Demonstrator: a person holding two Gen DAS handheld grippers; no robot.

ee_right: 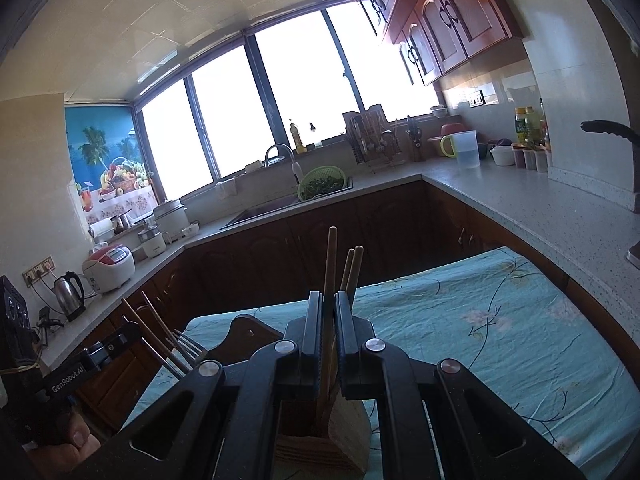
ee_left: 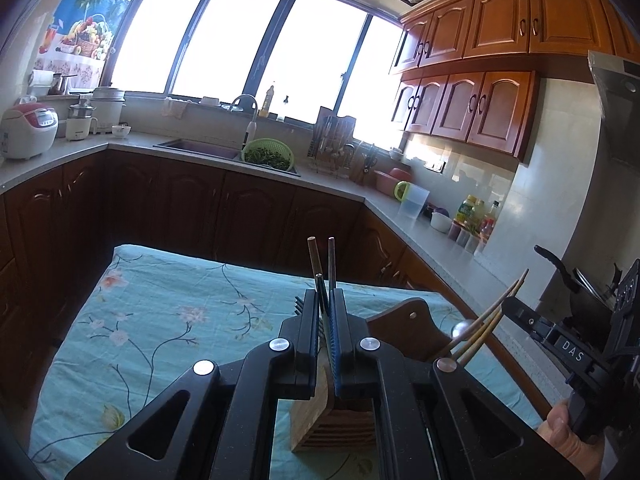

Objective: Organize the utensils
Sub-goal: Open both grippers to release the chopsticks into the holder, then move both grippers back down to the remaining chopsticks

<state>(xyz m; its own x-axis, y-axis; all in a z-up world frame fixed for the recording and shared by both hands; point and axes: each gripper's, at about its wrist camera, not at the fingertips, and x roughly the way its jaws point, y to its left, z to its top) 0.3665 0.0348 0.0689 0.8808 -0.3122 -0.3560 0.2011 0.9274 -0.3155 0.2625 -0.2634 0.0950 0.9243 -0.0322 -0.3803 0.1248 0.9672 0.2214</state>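
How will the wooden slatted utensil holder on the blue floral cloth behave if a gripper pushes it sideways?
The wooden slatted utensil holder looks tall and narrow, so it may tip rather than slide. The bamboo chopsticks sticking out above it probably raise its balance point. The blue floral cloth beneath might bunch and drag it.

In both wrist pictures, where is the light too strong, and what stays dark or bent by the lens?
Left wrist view: the window is blown out to white; the lower cabinets beneath it sit in deep shadow; the counter edge curves from fisheye distortion. Right wrist view: the window is again pure white, the right gripper is a dark silhouette, and the picture's corners fade to black.
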